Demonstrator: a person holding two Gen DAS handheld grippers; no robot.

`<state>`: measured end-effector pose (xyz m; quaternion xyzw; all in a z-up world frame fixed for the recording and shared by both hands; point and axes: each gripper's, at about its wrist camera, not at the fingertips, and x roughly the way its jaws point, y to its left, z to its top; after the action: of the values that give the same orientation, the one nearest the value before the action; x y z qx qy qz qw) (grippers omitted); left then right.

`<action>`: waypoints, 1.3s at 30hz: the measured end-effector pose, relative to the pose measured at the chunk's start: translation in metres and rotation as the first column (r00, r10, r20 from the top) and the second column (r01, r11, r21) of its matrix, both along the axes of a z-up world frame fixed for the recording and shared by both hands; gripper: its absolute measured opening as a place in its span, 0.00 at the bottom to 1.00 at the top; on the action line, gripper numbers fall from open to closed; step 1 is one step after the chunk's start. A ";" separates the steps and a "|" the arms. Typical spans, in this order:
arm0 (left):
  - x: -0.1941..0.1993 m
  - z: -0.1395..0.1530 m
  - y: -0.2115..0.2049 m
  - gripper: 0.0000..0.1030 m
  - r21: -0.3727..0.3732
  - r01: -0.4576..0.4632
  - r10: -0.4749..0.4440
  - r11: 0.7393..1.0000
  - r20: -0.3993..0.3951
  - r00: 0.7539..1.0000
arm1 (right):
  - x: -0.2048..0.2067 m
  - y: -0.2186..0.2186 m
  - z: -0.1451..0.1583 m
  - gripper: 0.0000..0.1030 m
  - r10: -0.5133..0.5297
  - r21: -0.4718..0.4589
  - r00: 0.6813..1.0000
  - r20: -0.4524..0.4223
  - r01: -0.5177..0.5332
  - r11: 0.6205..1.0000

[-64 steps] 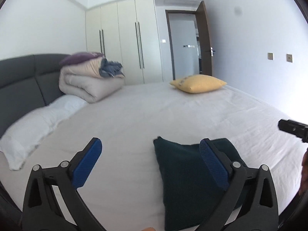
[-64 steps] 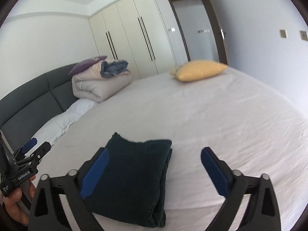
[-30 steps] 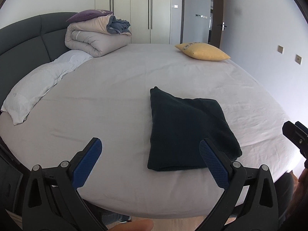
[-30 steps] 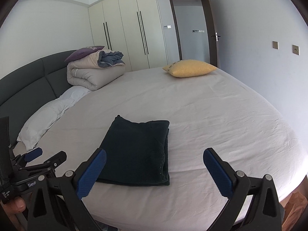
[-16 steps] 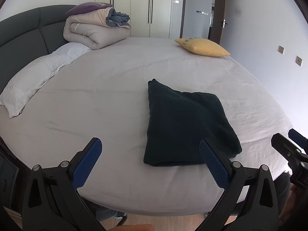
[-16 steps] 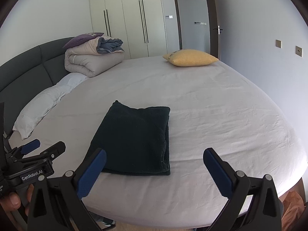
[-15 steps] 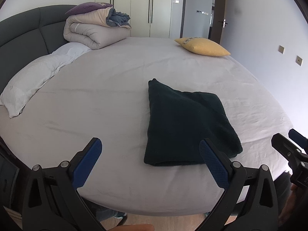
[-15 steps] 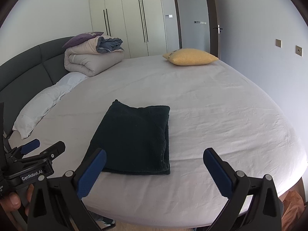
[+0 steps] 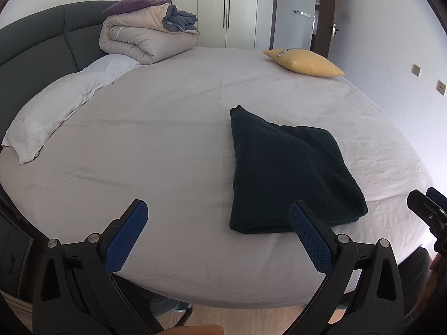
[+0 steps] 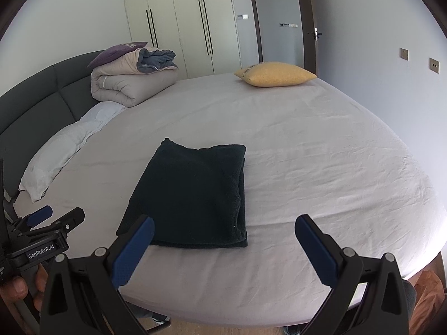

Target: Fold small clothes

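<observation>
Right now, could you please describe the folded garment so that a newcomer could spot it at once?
On the big round bed, look near the front edge. The dark green folded garment lies flat there, the only dark item on the pale sheet, far from the yellow cushion.

Black gripper (image 10: 223, 240) frames, blue textured pads (image 10: 132, 252), silver screws, apparently bare skin.

Soft, even daylight, sharp focus, strong fisheye bending and dark vignetted corners.

The dark folded cloth (image 10: 192, 192) looks thick, matt and nubbly like terry. The bed (image 10: 321, 150) wears a smooth, faintly creased matt sheet. Each tool has matt black plastic arms with textured blue pads (image 9: 310, 240).
</observation>
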<state>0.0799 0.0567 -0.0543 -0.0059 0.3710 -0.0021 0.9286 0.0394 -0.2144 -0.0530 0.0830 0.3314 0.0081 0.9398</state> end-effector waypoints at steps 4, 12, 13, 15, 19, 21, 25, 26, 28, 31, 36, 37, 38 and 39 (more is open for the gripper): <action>-0.002 -0.002 -0.004 1.00 0.005 0.013 -0.013 1.000 -0.004 1.000 | 0.000 0.002 -0.001 1.00 0.007 -0.006 1.000 -0.004 -0.007 1.000; -0.001 -0.010 -0.011 1.00 0.025 0.027 -0.027 0.999 -0.016 1.000 | -0.002 0.004 -0.001 1.00 0.003 -0.009 1.000 -0.001 -0.003 1.000; 0.000 -0.011 -0.011 1.00 0.026 0.027 -0.026 0.999 -0.017 1.000 | -0.001 0.003 -0.001 1.00 0.003 -0.010 1.000 0.000 -0.003 1.000; -0.001 -0.011 -0.012 1.00 0.024 0.026 -0.025 0.999 -0.017 1.000 | -0.001 0.003 -0.001 1.00 0.003 -0.009 1.000 0.000 -0.003 1.000; -0.001 -0.013 -0.013 1.00 0.025 0.028 -0.028 0.999 -0.022 0.999 | 0.000 0.002 -0.001 1.00 0.007 -0.010 1.000 0.000 -0.007 1.000; 0.000 -0.014 -0.013 1.00 0.024 0.032 -0.031 0.999 -0.025 0.999 | -0.001 0.002 -0.001 1.00 0.005 -0.009 1.000 -0.001 -0.005 1.000; 0.000 -0.014 -0.014 1.00 0.023 0.033 -0.033 0.999 -0.027 0.999 | -0.001 0.002 0.000 1.00 0.004 -0.010 1.000 -0.001 -0.004 1.000; 0.000 -0.015 -0.014 1.00 0.022 0.032 -0.032 0.999 -0.028 0.999 | -0.001 0.002 0.000 1.00 0.005 -0.009 1.000 -0.001 -0.005 1.000; -0.001 -0.015 -0.013 1.00 0.019 0.031 -0.030 0.999 -0.029 0.999 | -0.001 0.002 0.000 1.00 0.005 -0.008 1.000 -0.001 -0.005 1.000; -0.001 -0.015 -0.013 1.00 0.019 0.031 -0.030 0.999 -0.029 0.999 | -0.001 0.003 -0.001 1.00 0.006 -0.010 1.000 -0.003 -0.006 1.000; -0.001 -0.015 -0.014 1.00 0.016 0.030 -0.030 0.999 -0.032 0.999 | -0.001 0.003 -0.001 1.00 0.005 -0.009 1.000 -0.002 -0.005 1.000; -0.001 -0.016 -0.013 1.00 0.014 0.028 -0.028 0.999 -0.033 0.999 | -0.001 0.003 -0.001 1.00 0.005 -0.009 1.000 -0.002 -0.005 1.000; -0.001 -0.016 -0.013 1.00 0.012 0.028 -0.027 1.000 -0.034 0.999 | -0.001 0.003 0.000 1.00 0.005 -0.008 1.000 -0.002 -0.005 1.000; -0.002 -0.016 -0.013 1.00 0.011 0.027 -0.026 1.000 -0.035 0.999 | -0.001 0.003 0.000 1.00 0.005 -0.009 1.000 -0.002 -0.005 1.000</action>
<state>0.0782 0.0437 -0.0702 0.0042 0.3870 -0.0123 0.9220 0.0386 -0.2117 -0.0535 0.0778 0.3324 0.0089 0.9399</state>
